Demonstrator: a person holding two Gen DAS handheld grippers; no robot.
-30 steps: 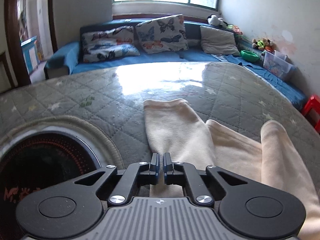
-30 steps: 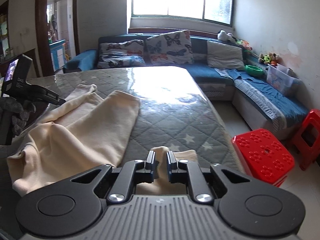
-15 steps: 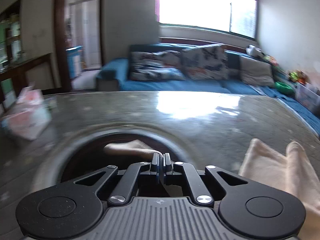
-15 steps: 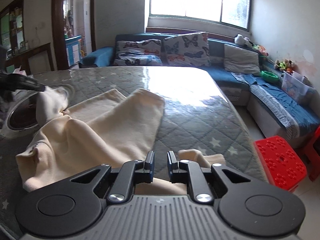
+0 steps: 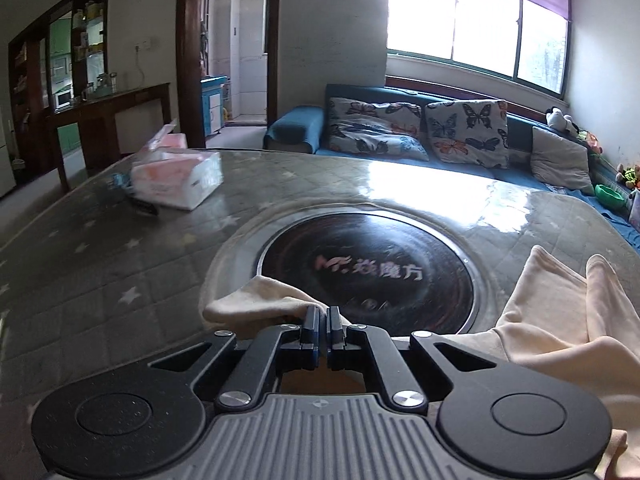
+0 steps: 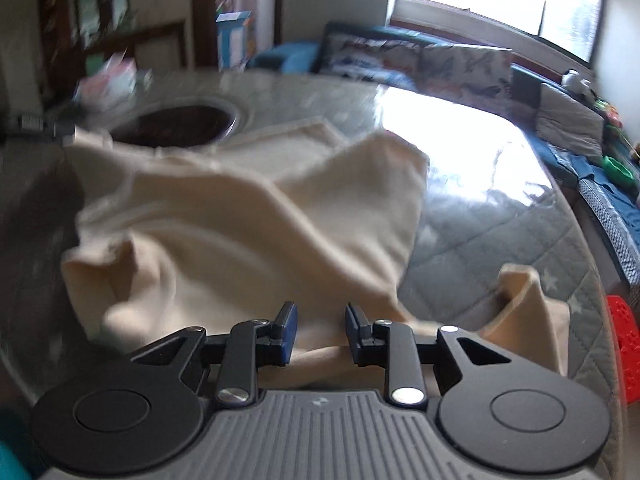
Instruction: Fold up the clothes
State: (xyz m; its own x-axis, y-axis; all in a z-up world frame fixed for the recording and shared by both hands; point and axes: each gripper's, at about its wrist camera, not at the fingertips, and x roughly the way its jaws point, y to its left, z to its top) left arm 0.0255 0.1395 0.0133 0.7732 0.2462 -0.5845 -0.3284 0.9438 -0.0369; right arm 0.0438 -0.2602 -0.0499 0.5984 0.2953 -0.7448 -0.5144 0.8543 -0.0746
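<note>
Nearest the left wrist camera, the left gripper (image 5: 323, 316) is clenched on a corner of the cream fleece garment (image 5: 260, 306), which bunches just in front of its fingers at the near rim of the round black glass hotplate (image 5: 368, 276) set into the table. The right gripper (image 6: 318, 320) stands released, its jaws apart above the same cream cloth (image 6: 248, 224), which lies rumpled across the grey quilted star-print table cover (image 6: 500, 232) under a glossy clear sheet. More of the garment rises in folds at the right edge of the left view. Further along the table a soft pink-and-white tissue pack (image 5: 176, 178) rests near the left side. Beyond the table runs a blue corner sofa (image 5: 296, 130) with butterfly-print cushions (image 5: 376, 128) and a plain grey cushion (image 5: 560, 156), under a bright window (image 5: 472, 28); a dark wooden sideboard (image 5: 112, 116) and a doorway sit at left. A red plastic stool (image 6: 624, 344) is cut off at the right edge. The right view is motion-blurred, so garment seams and the far-left objects are hard to make out.
</note>
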